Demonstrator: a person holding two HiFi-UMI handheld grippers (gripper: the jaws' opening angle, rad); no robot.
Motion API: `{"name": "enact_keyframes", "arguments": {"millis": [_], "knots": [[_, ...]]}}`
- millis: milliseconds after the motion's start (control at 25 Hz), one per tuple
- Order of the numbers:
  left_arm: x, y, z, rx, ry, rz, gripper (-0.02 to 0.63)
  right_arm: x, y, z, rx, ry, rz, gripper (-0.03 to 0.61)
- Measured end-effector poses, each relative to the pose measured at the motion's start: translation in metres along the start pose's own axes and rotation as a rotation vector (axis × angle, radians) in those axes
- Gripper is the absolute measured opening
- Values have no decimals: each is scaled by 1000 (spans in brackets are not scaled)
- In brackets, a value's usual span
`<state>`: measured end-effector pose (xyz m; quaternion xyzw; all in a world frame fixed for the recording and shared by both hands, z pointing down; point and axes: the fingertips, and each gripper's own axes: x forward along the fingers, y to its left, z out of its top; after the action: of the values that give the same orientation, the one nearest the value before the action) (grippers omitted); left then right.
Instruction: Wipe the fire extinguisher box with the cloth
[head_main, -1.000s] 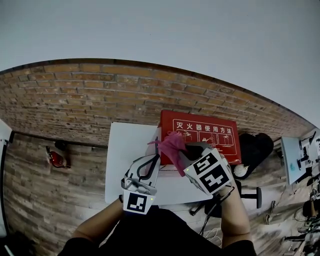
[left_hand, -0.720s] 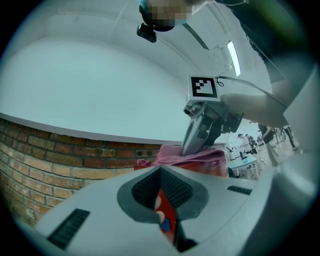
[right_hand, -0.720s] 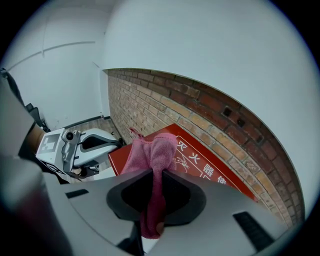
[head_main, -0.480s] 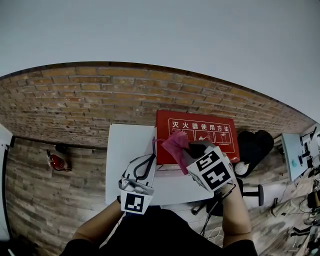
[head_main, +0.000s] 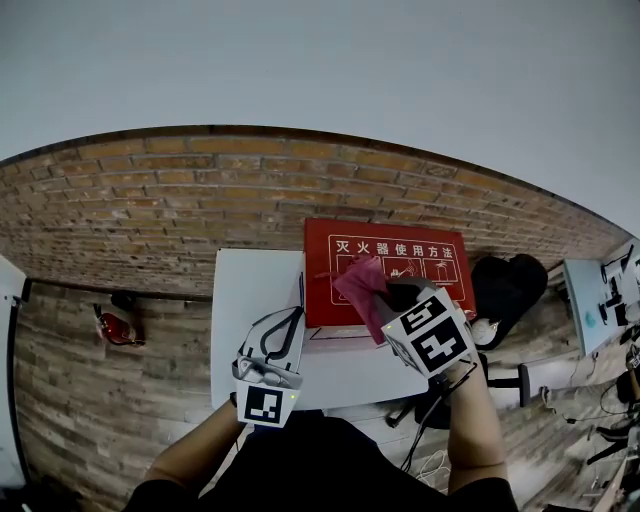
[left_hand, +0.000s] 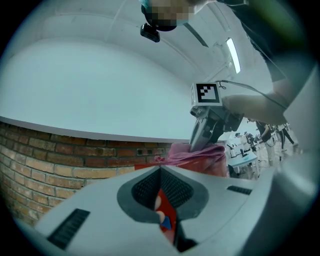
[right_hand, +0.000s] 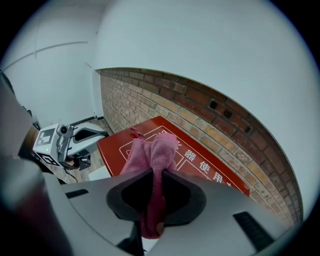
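Shifted rightward across the red printed face since the earlier frame, the pink cloth (head_main: 358, 283) is shown clamped in the right gripper (head_main: 388, 298), over the fire extinguisher box (head_main: 425, 262). The box is seen at the right end of the white worktop (head_main: 250, 290), beside the brick wall (head_main: 150, 200). The left gripper (head_main: 283, 325) is held clenched and empty, left of the box.

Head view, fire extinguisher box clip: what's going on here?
A person holds a gripper in each hand. The right gripper is shut on a pink cloth and holds it over the printed face of the red fire extinguisher box by the brick wall; the cloth seems to rest on the box. The left gripper is shut and empty, off to the side above the white surface.
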<state>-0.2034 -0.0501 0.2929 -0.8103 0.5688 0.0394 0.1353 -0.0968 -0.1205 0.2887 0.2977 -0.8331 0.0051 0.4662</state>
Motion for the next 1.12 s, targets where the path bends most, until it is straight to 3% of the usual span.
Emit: {"name": "enact_keyframes", "arguments": {"millis": [440,760,1120], "knots": [[-1,-1,-4,12,27,10,21,-6,-20,-18,22,6,-34,61],[-5,-2,-13,-26,90,31,21,-12,-38,-34,47,7,-61,61],[-1,-1,-5,28,53,42,21,-15,-48,-44,52,3,-72,61]]}}
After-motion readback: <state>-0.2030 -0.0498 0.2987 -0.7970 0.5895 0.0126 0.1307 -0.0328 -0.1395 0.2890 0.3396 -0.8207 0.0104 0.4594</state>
